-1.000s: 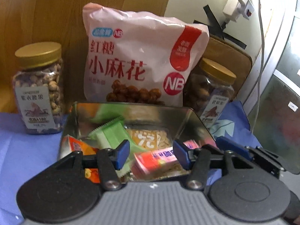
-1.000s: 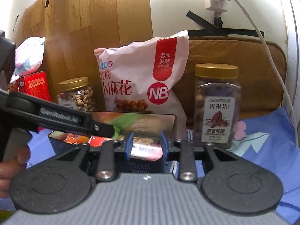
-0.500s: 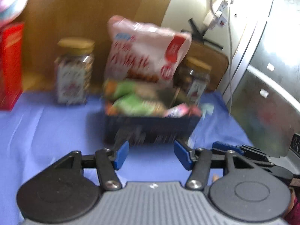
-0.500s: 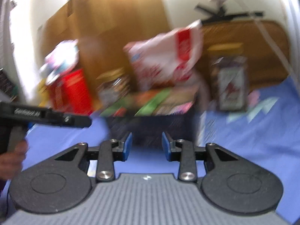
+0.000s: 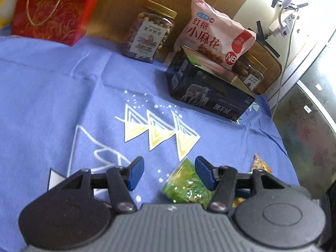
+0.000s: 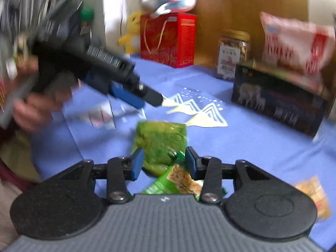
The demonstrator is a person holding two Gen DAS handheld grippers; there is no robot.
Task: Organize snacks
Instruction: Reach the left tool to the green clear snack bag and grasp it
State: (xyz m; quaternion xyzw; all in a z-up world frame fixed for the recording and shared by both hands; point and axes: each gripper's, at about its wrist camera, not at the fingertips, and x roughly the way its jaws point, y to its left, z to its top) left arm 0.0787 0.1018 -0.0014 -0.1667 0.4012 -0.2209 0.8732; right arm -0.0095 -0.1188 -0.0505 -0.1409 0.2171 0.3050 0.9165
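Observation:
A dark open box (image 5: pixel 210 92) with snacks inside stands at the back of the blue cloth; it also shows in the right wrist view (image 6: pixel 279 103). My left gripper (image 5: pixel 169 173) is open and empty, low over the cloth, with a green snack packet (image 5: pixel 185 185) lying beside its right finger. My right gripper (image 6: pixel 164 162) is open above the same green packet (image 6: pixel 161 140). A second green packet with a cracker picture (image 6: pixel 176 182) lies just under it. An orange packet (image 6: pixel 315 195) lies at the right.
A pink snack bag (image 5: pixel 214 35) and two nut jars (image 5: pixel 149 35) stand behind the box. A red gift box (image 5: pixel 52 8) stands at the back left. A small pale packet (image 6: pixel 100 117) lies at the left. The cloth's edge drops off at the right.
Both grippers have pulled back from the box toward the near side of the cloth. The right gripper has opened wider. The loose packets have come into view beneath them.

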